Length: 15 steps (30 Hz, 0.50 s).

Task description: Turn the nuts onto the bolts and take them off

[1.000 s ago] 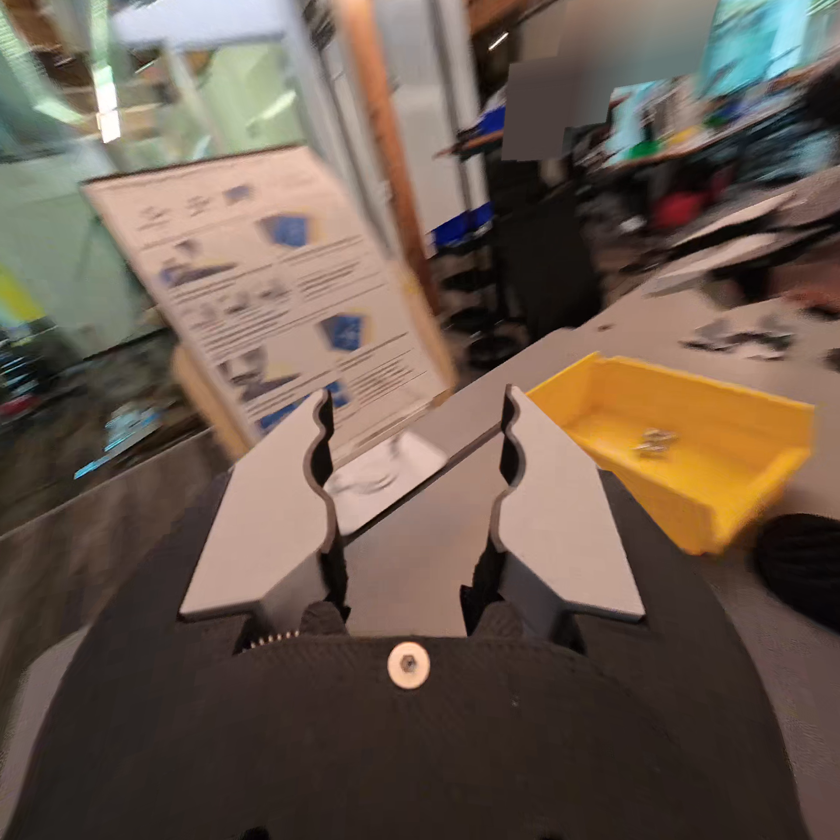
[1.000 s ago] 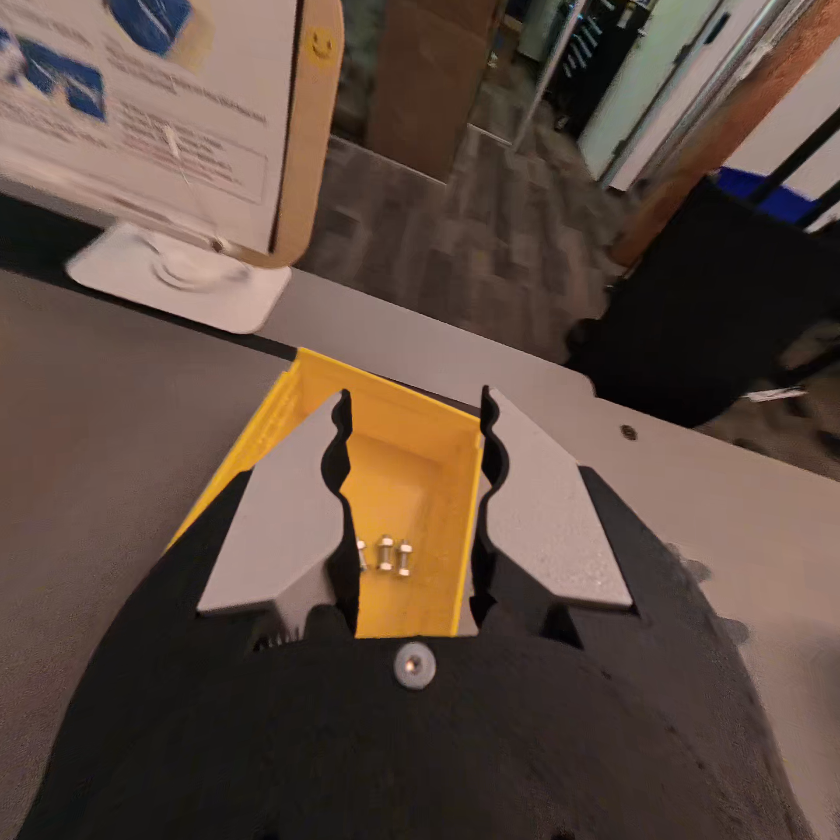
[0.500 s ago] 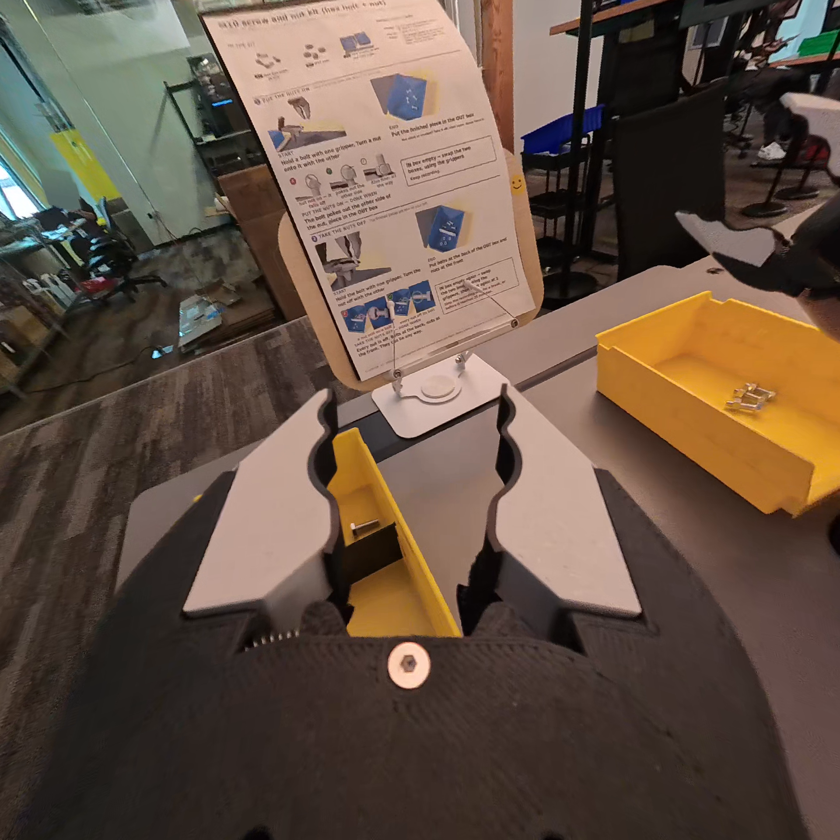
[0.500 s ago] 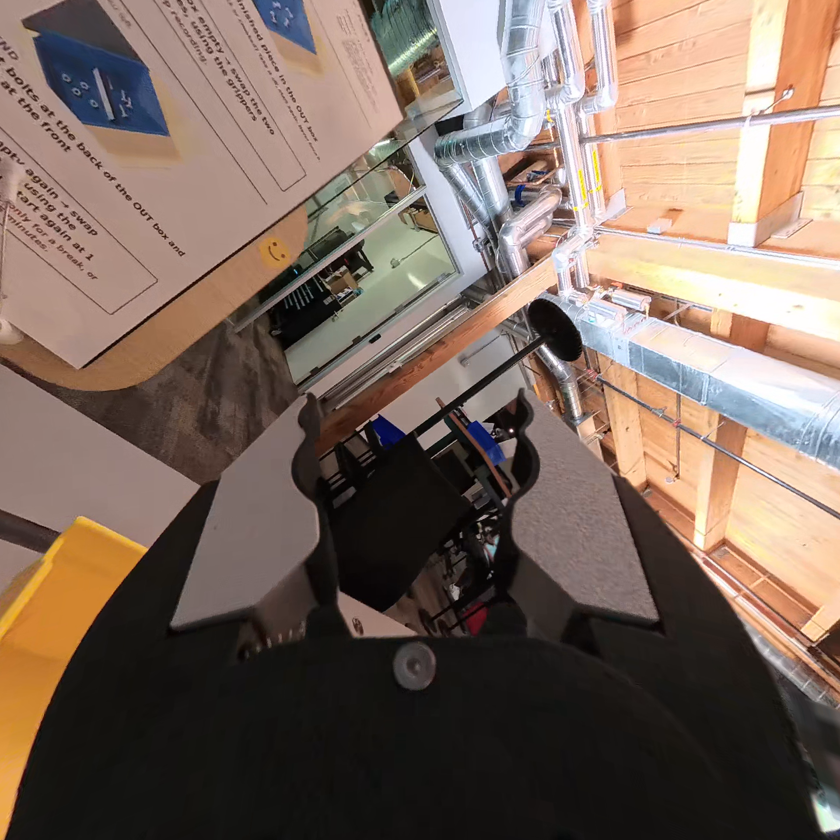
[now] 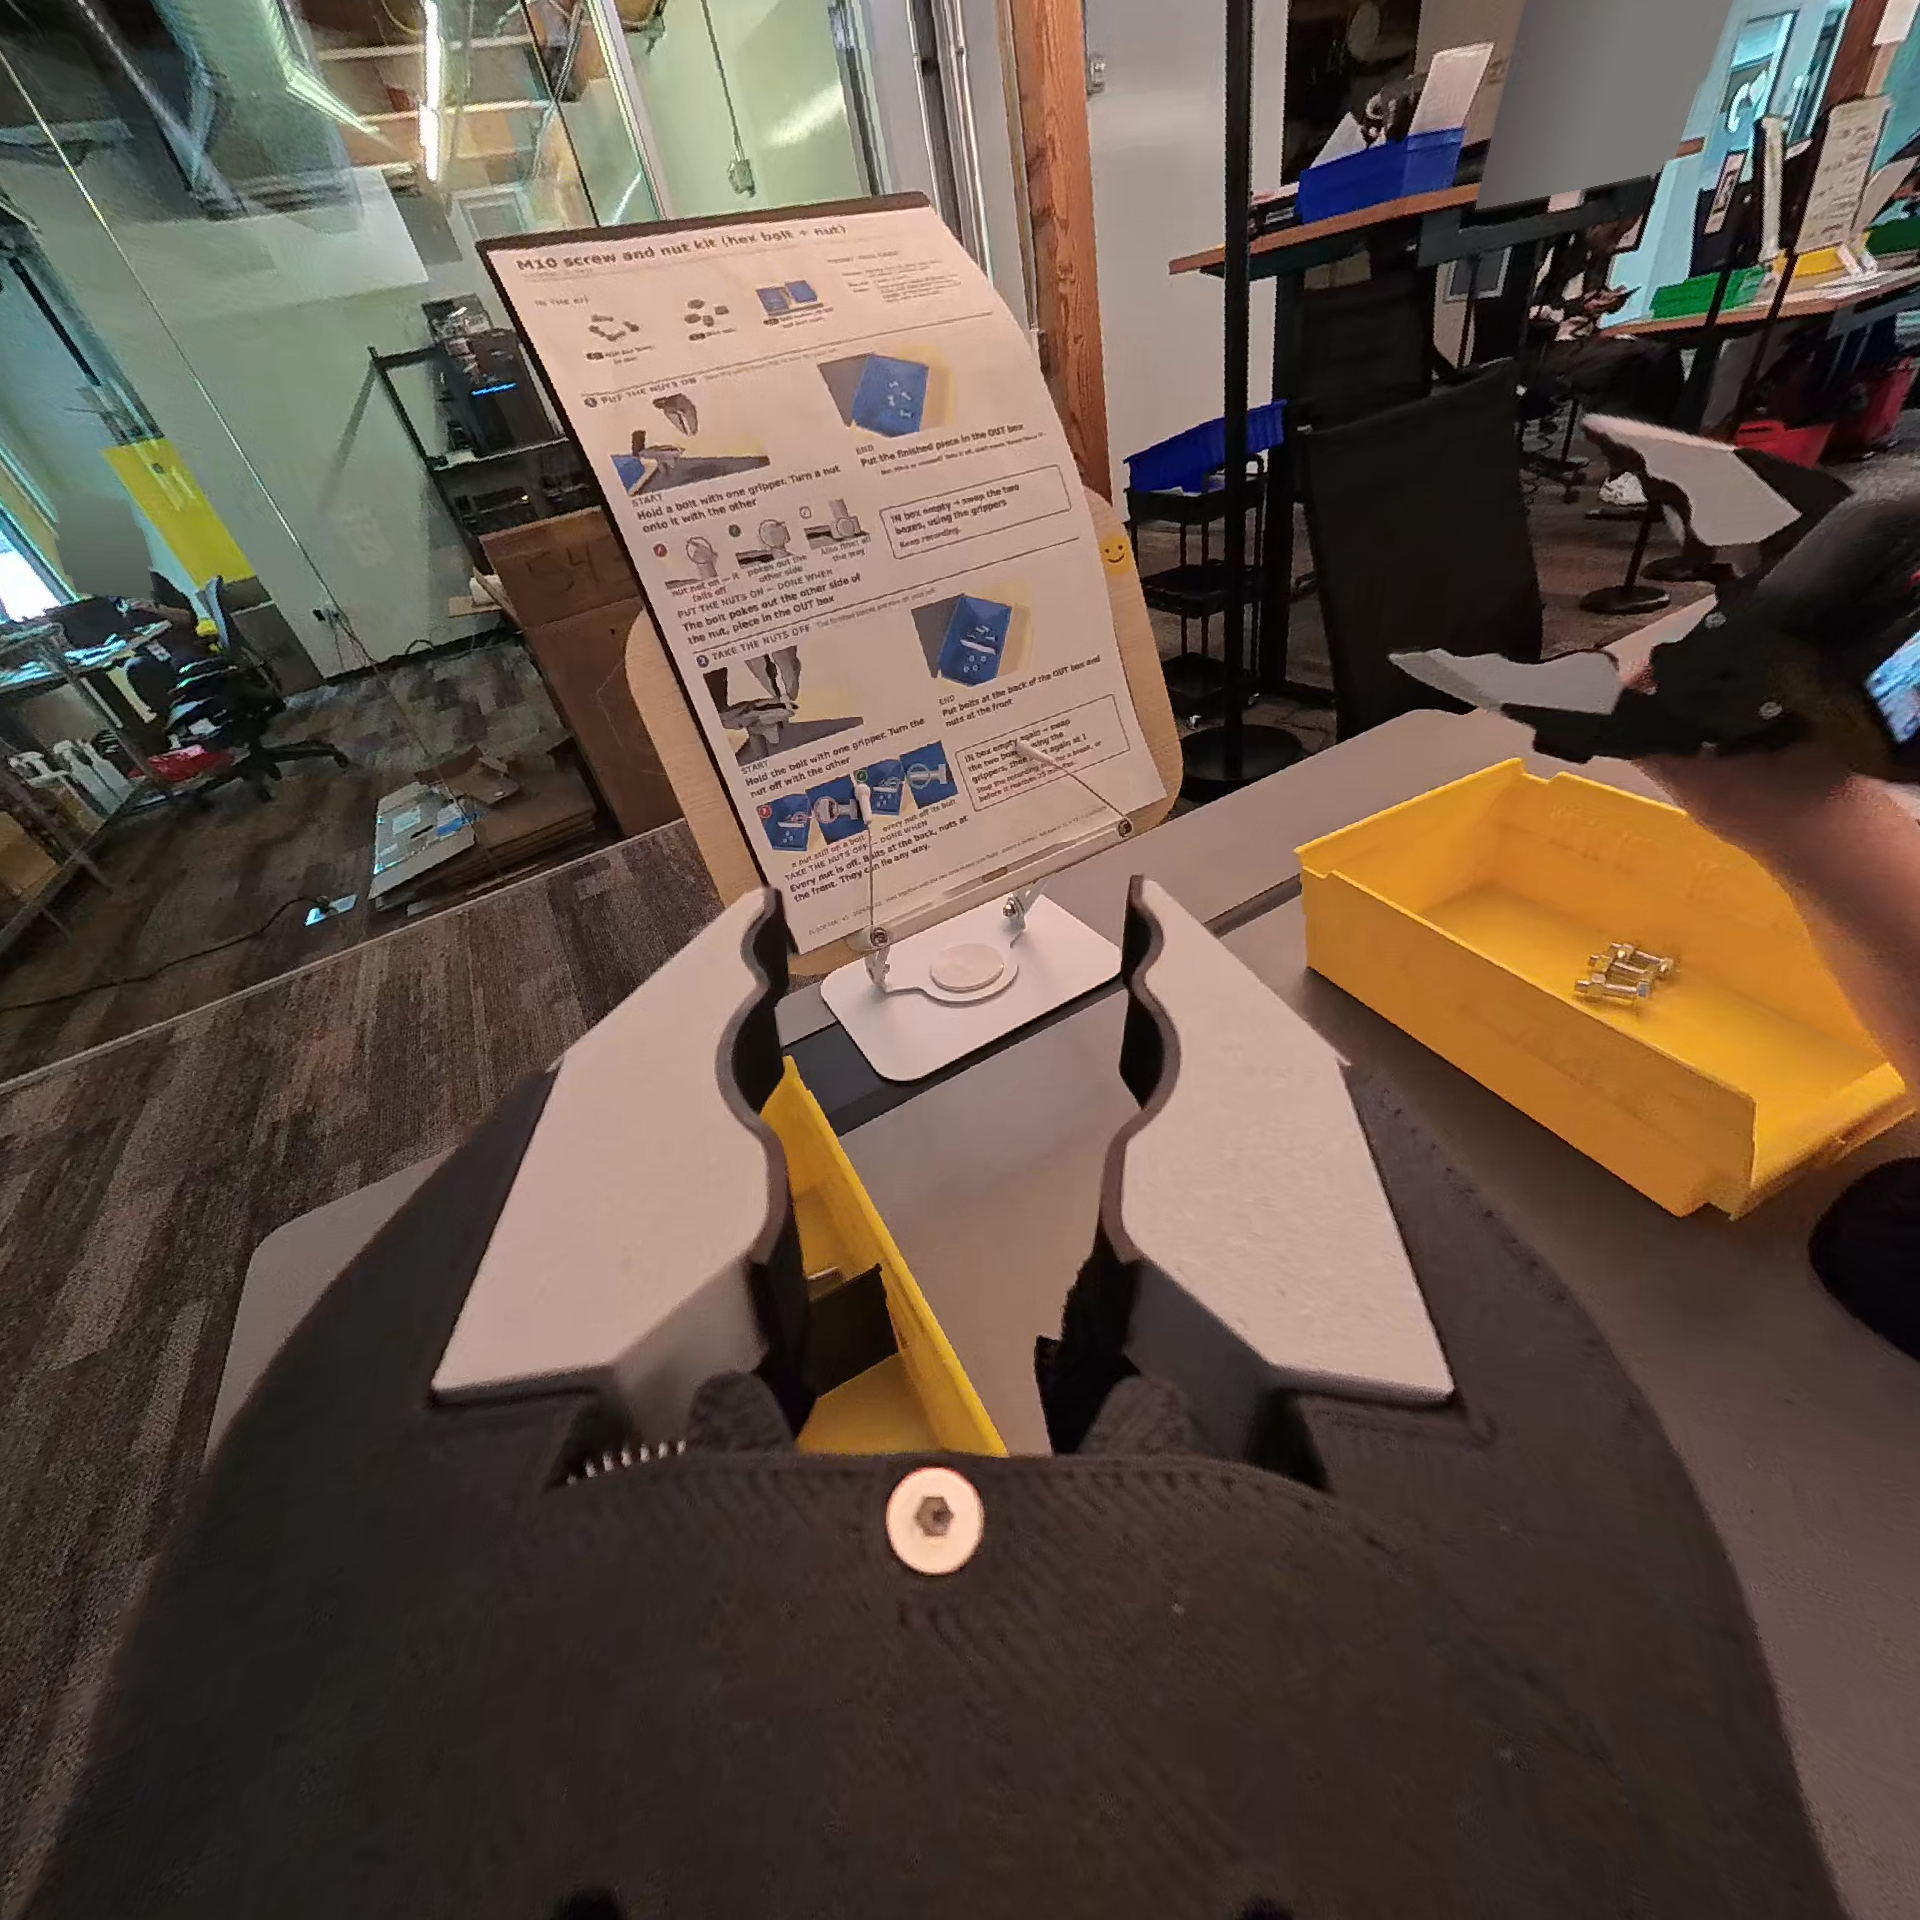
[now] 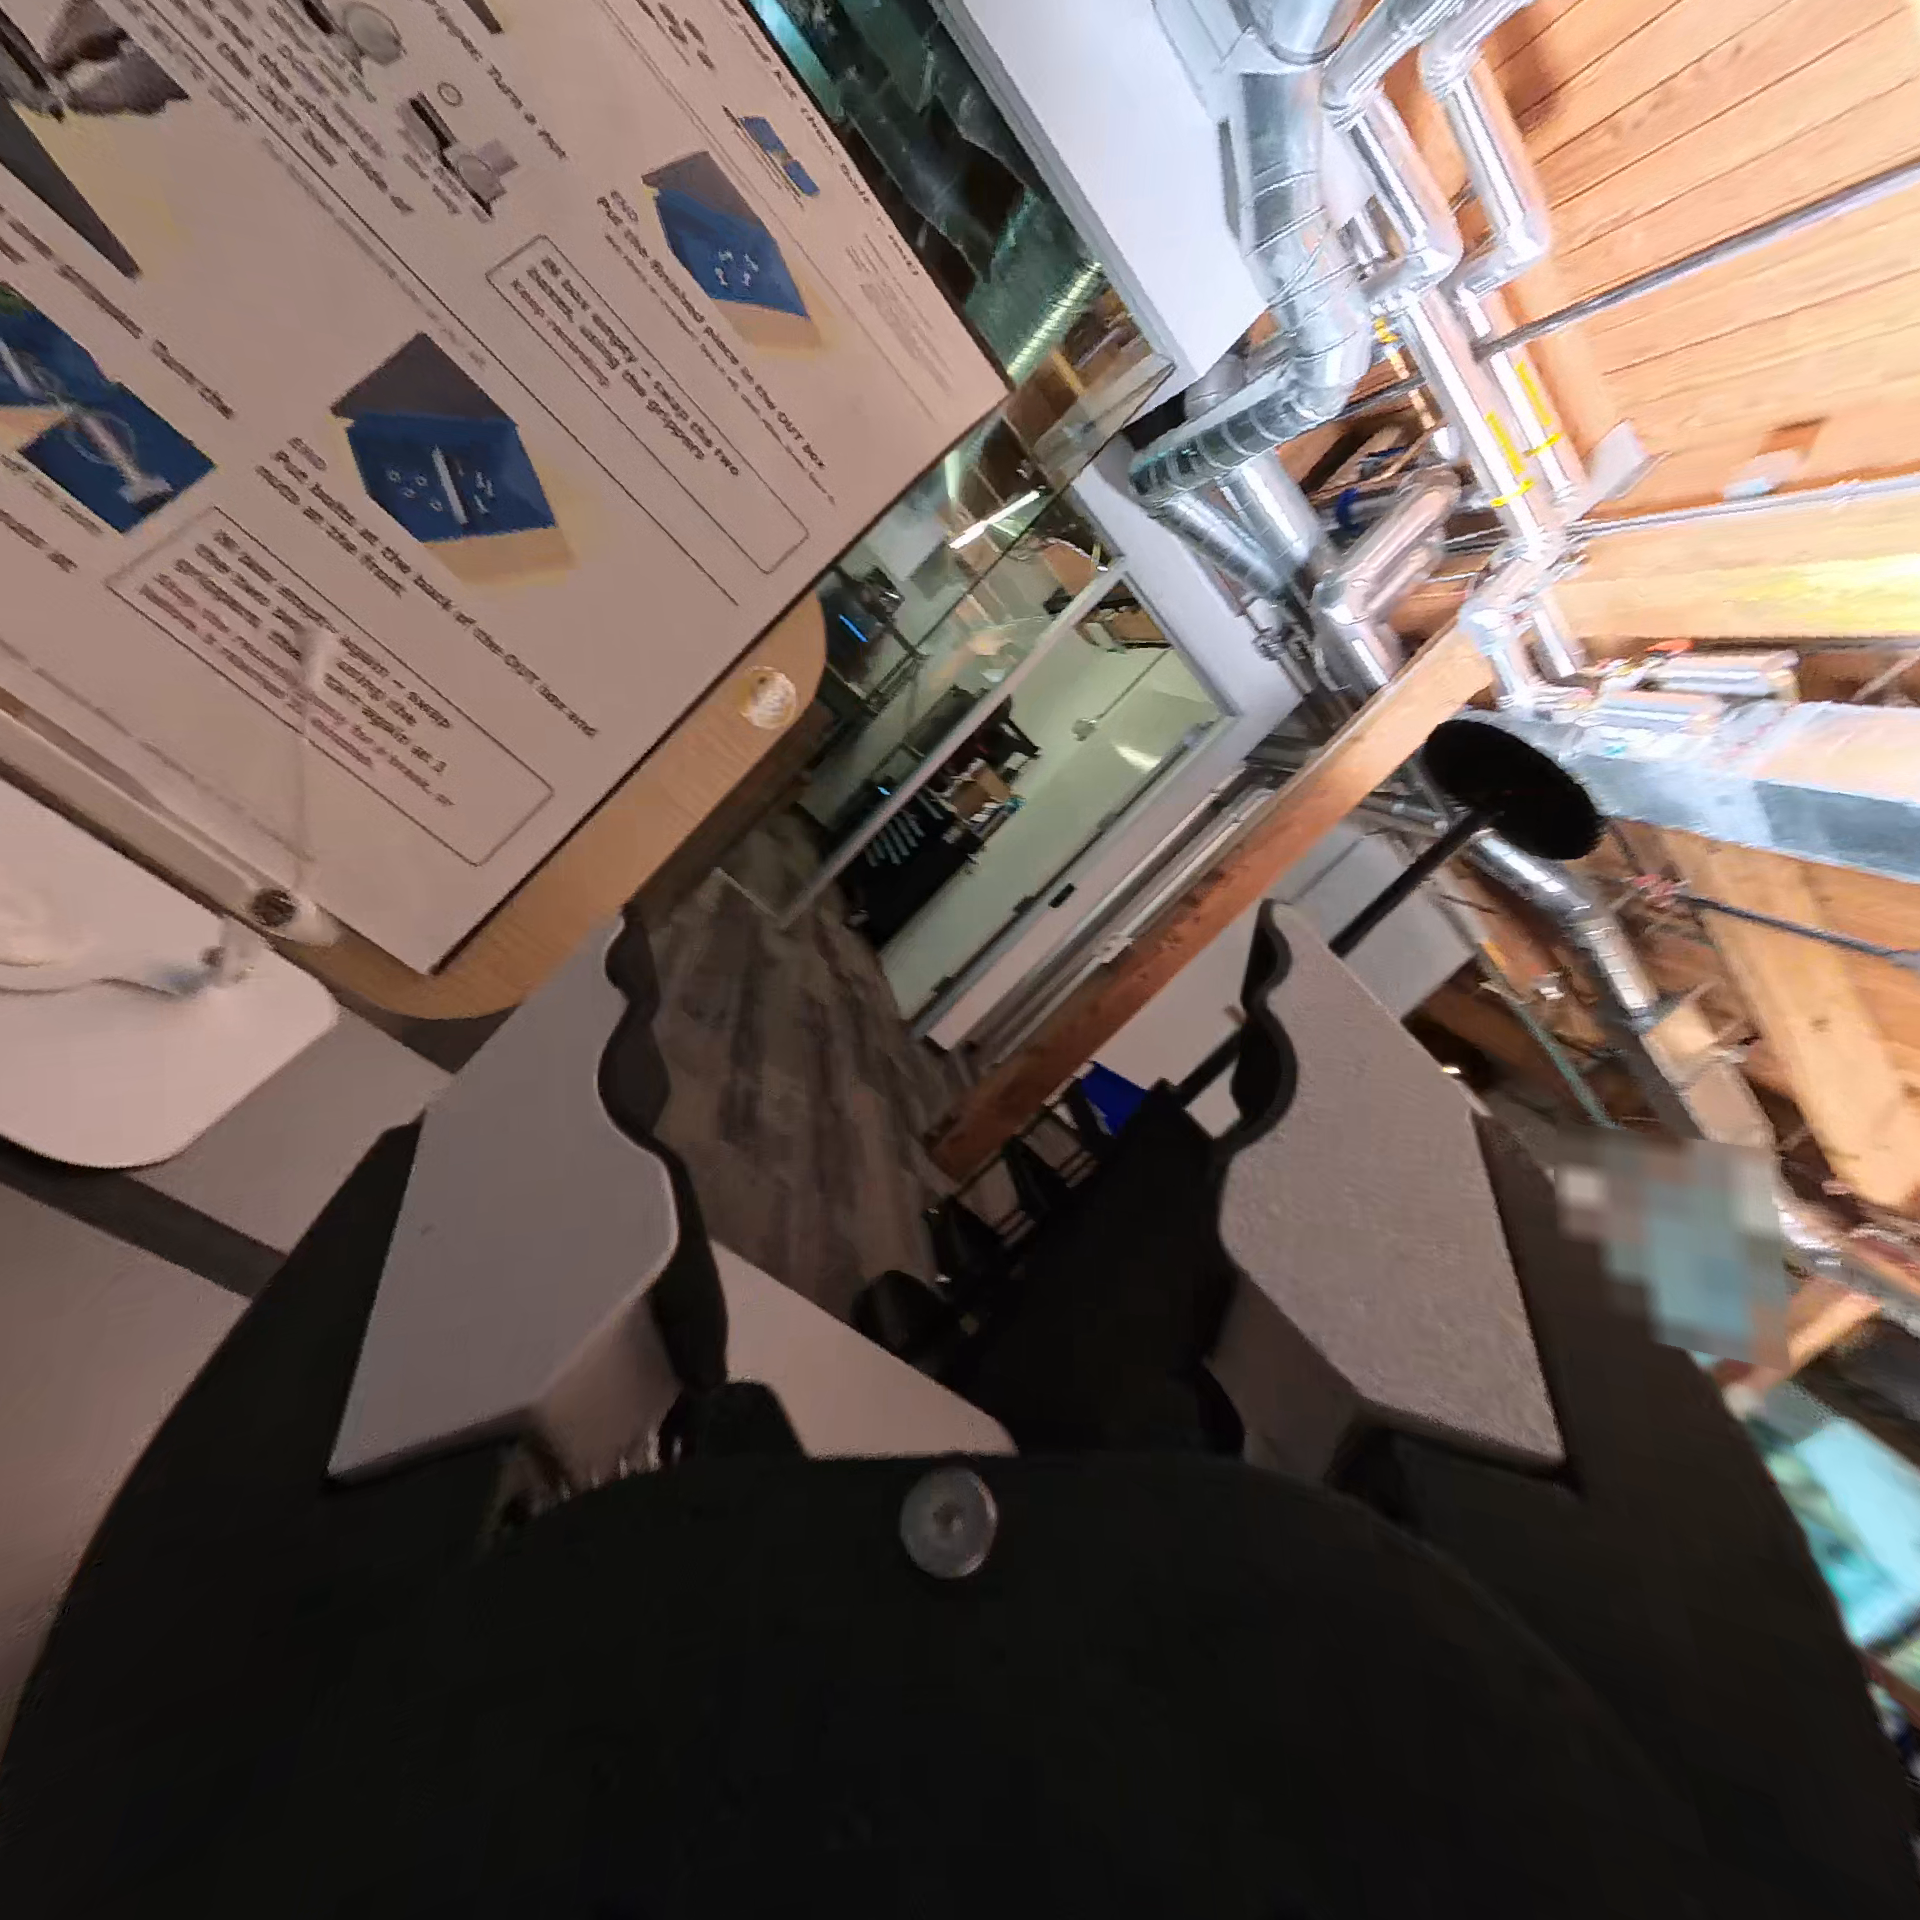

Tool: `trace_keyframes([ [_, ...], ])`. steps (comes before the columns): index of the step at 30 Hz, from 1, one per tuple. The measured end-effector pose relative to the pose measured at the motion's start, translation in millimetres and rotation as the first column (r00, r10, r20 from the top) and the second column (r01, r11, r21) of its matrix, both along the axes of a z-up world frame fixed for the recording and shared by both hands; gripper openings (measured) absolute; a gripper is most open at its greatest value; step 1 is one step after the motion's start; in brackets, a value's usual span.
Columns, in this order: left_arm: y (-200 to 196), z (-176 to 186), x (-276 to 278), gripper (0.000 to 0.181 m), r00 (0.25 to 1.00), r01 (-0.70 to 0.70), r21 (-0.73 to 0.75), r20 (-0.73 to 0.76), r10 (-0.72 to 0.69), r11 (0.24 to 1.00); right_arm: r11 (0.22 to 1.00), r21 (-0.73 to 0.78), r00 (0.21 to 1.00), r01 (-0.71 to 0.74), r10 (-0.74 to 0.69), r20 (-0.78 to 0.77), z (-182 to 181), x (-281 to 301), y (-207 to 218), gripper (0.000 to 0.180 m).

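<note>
A yellow bin point(image 5: 1392, 940) stands on the grey table at the right and holds a few bolts with nuts point(image 5: 1623, 975). A second yellow bin point(image 5: 883, 1278) with a black divider sits under my left gripper point(image 5: 951, 940), which is open and empty above its right wall. My right gripper point(image 6: 945, 935) is open and empty, raised and tilted toward the ceiling. It also shows in the left wrist view point(image 5: 1590, 561), held by a hand above the right bin.
An instruction sheet on a white stand point(image 5: 831, 540) stands at the table's back edge between the bins; it also fills the upper left of the right wrist view point(image 6: 395, 416). The table's left and back edges drop to the floor. A dark object point(image 5: 1870, 1247) lies at the right. The left gripper's tips are roughly 40 cm from the right gripper's.
My left gripper swung left, from beside the right bin to over the left bin, then steadied. My right gripper lifted off the right bin and tilted up toward the ceiling.
</note>
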<state>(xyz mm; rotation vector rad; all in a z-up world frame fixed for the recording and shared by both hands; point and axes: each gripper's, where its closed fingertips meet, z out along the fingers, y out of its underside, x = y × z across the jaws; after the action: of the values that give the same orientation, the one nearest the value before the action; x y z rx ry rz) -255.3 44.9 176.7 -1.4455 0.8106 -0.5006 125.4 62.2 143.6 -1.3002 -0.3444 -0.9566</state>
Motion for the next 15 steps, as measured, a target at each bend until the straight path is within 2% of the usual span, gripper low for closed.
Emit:
trace_keyframes([
  [2,3.2,-1.9,-1.7,0.064,1.0,-0.009,-0.003,-0.009,0.009,1.0,0.991,-0.013,0.987,-0.132,0.13,-0.092,-6.3,-5.8,2.1,0.088],
  [3,4.4,-2.4,-2.8,0.064,1.0,-0.012,-0.004,-0.01,0.012,1.0,0.976,0.01,0.964,-0.219,0.218,-0.15,-5.7,-11.8,2.1,0.087],
  [4,5.2,-2.7,-3.7,0.064,1.0,-0.011,-0.005,-0.01,0.011,1.0,0.945,0.055,0.919,-0.322,0.326,-0.223,-2.1,-20.0,0.1,0.087],
  [5,5.4,-2.6,-4.6,0.064,1.0,-0.009,-0.006,-0.008,0.009,1.0,0.887,0.122,0.831,-0.445,0.46,-0.313,3.8,-31.0,-3.9,0.087],
  [6,5.3,-2.5,-5.3,0.063,1.0,-0.005,-0.006,-0.006,0.005,1.0,0.784,0.21,0.677,-0.584,0.613,-0.408,12.3,-45.4,-11.2,0.087],
  [7,4.9,-2.4,-5.6,0.063,1.0,0.003,-0.006,-0.005,-0.003,1.0,0.61,0.304,0.441,-0.731,0.764,-0.471,22.6,-65.8,-24.4,0.085],
  [8,3.6,-2.3,-5.2,0.062,1.0,0.017,-0.007,-0.004,-0.017,1.0,0.381,0.391,0.154,-0.837,0.852,-0.501,32.8,-86.0,-44.5,0.081],
  [9,1.6,-2.4,-3.8,0.062,0.999,0.04,-0.01,0.0,-0.04,0.999,0.149,0.464,-0.125,-0.873,0.852,-0.509,41.5,-99.1,-67.7,0.079],
  [10,-1.6,-2.4,-1.6,0.061,0.997,0.073,-0.017,0.008,-0.073,0.997,-0.016,0.537,-0.336,-0.844,0.795,-0.504,49.6,-101.8,-85.0,0.081],
  [11,-5.4,-2.2,1.3,0.06,0.993,0.115,-0.028,0.022,-0.114,0.993,-0.108,0.59,-0.462,-0.8,0.739,-0.491,55.2,-99.3,-94.9,0.081],
  [12,-10.0,-1.3,4.3,0.06,0.986,0.161,-0.039,0.043,-0.159,0.986,-0.175,0.617,-0.533,-0.768,0.708,-0.463,58.2,-97.1,-102.8,0.077],
  [15,-24.6,6.7,11.8,0.059,0.946,0.306,-0.049,0.133,-0.297,0.951,-0.346,0.644,-0.675,-0.682,0.636,-0.374,64.5,-94.7,-127.0,0.073],
])
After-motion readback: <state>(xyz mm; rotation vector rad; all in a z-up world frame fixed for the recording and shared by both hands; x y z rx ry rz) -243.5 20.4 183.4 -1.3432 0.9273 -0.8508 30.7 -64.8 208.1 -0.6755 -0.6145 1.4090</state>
